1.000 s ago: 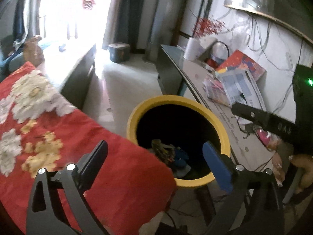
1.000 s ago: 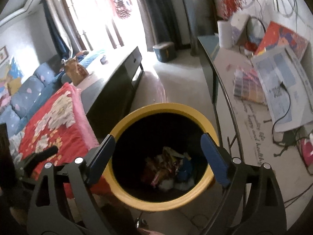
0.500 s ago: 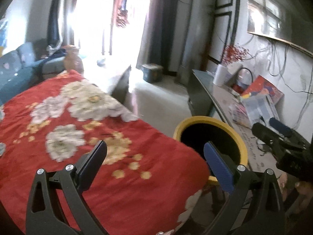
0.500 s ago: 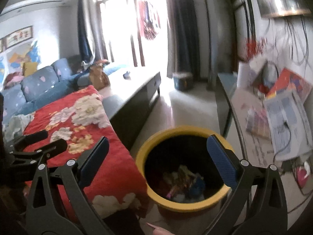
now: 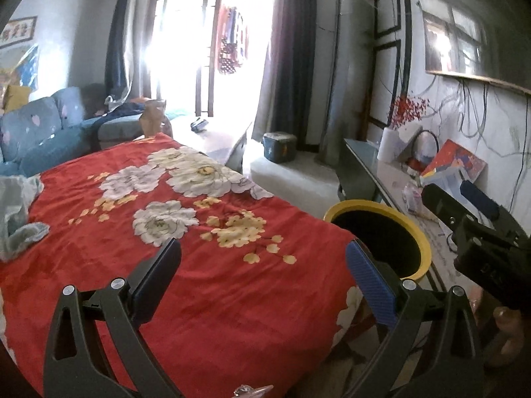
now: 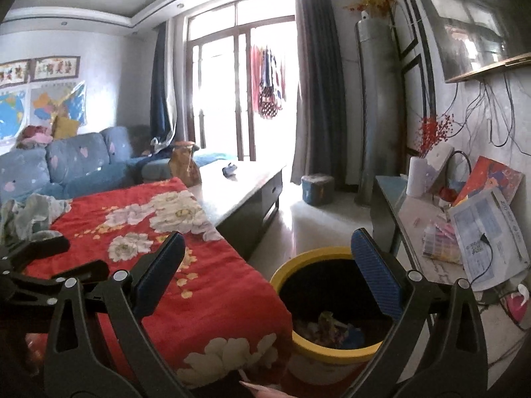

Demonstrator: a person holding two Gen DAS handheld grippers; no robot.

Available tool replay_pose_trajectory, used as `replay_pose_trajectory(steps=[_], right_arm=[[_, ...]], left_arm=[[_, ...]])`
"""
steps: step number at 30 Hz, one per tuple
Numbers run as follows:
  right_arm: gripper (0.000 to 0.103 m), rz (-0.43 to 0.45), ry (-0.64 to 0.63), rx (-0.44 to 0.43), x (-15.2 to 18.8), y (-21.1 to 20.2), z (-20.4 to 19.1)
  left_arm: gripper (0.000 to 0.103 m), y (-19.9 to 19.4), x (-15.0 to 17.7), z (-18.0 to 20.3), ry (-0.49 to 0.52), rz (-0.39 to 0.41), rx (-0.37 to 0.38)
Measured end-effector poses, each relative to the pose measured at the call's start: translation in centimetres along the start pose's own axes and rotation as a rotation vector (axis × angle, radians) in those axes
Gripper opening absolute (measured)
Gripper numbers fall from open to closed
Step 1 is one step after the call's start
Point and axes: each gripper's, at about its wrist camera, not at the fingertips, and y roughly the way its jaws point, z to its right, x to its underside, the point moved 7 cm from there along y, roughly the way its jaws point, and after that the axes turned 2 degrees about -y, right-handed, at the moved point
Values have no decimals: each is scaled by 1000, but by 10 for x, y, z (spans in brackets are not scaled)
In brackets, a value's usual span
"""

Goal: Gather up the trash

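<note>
Right now you hold the left tool (image 5: 262, 265) and the right tool (image 6: 268, 258) with fingers spread wide and nothing between them, both raised and facing across the room, likely to scan for more trash. The yellow bin (image 6: 328, 355) stands on the floor, just beside the corner of the red floral blanket (image 6: 199, 292), handy for drops. Inside it lies the trash (image 6: 332, 326), crumpled wrappers at the bottom. Papers (image 6: 481, 232) clutter the counter's near end.
</note>
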Motion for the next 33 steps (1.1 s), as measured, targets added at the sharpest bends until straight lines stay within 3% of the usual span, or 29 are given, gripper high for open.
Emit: replay_pose_trajectory(steps=[33], right_arm=[[92,-17,0,8,2,0,-1]], left_arm=[[97,-9,-2,-1,1,29,-3]])
